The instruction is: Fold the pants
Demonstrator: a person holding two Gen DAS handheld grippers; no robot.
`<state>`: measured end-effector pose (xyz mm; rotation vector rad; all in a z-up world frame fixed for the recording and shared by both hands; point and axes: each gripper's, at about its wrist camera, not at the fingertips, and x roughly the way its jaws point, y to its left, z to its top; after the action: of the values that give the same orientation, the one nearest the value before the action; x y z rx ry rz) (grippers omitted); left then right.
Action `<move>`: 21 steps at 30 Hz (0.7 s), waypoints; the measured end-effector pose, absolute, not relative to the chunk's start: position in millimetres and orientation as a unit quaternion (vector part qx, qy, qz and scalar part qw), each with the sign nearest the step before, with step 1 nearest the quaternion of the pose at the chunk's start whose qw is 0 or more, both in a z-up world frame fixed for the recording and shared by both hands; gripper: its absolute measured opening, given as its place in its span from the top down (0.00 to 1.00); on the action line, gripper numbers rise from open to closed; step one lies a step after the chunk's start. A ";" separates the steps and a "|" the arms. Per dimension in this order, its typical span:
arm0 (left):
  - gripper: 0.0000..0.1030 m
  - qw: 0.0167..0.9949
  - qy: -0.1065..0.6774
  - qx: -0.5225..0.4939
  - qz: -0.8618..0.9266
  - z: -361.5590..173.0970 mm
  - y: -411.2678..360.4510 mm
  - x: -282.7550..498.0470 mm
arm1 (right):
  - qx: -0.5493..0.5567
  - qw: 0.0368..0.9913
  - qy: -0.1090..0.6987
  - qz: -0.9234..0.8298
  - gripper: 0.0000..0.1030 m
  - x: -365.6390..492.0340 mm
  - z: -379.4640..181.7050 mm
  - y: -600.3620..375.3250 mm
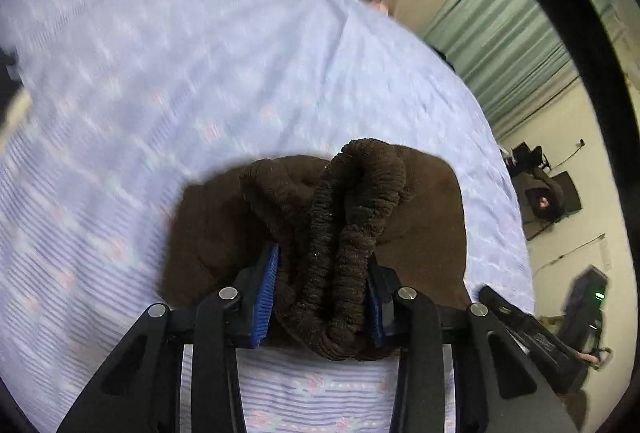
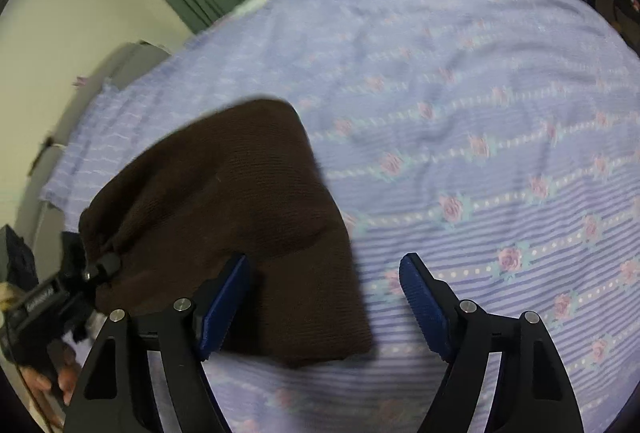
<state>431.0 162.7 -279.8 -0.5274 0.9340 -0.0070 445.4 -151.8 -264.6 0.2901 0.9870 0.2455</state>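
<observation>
Your bed (image 2: 480,113), under a lavender sheet with rose stripes, stands before green curtains (image 1: 500,45). Only the left wrist view shows the waistband bunched between your left hand-held gripper (image 1: 320,293), clamped on the brown pants (image 1: 320,217). The right view shows them lying flat, long axis running away leftward, your right hand-held gripper (image 2: 324,297) spread wide, holding nothing.

Lilac bedsheet (image 1: 180,81) w/ pink roses and pale stripes covers the bed, a few creases in it. Green pleated curtains (image 1: 500,45) hang behind, cream wall (image 2: 72,13) beside them. Dark bags or gear (image 1: 546,193) sit on the pale floor, too blurred to ID. Small green light (image 1: 599,295) glows nearby.
</observation>
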 end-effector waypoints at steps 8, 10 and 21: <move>0.64 0.852 0.460 -0.249 0.013 -284.9 184.4 441.3 | 0.005 0.867 0.470 0.165 0.23 396.9 -260.9 -108.7; 0.64 0.854 0.453 -0.257 0.015 -283.0 184.3 438.9 | -0.001 0.861 0.482 0.163 0.23 396.1 -275.4 -105.6; 0.65 0.866 0.437 -0.242 0.031 -272.0 187.8 435.7 | -0.098 0.884 0.450 0.083 0.59 410.8 -277.5 -99.8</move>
<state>435.7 187.8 -272.0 -0.5062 0.9164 0.0648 410.8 -99.8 -277.5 -0.2040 0.9367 0.1737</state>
